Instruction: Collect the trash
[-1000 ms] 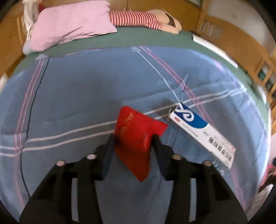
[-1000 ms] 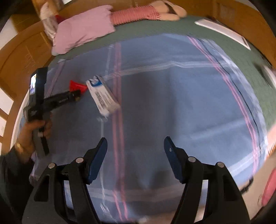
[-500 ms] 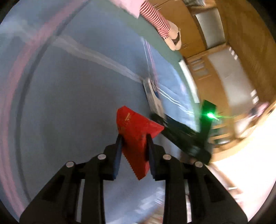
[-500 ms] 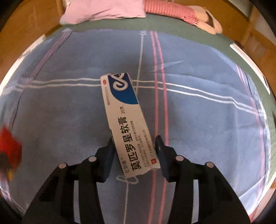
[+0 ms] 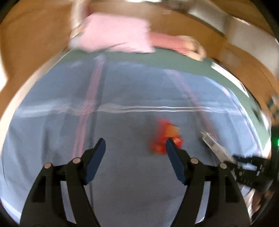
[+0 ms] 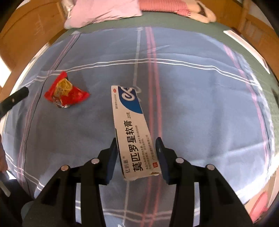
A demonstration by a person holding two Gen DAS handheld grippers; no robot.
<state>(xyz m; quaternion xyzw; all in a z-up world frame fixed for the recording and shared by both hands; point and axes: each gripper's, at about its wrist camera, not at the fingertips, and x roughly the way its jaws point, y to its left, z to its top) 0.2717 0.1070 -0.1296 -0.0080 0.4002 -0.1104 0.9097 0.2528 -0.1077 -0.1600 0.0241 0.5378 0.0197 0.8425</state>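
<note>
Left wrist view, blurred: the left gripper has its jaws spread wide with nothing between them. The red wrapper lies on the blue sheet, just beyond the right fingertip.

Right wrist view: the right gripper has its jaws on either side of the white-and-blue box; the left pad touches its edge, while a narrow gap shows at the right pad. The wrapper lies on the sheet, left of the box and apart from it. A pink pillow sits at the far end.
</note>
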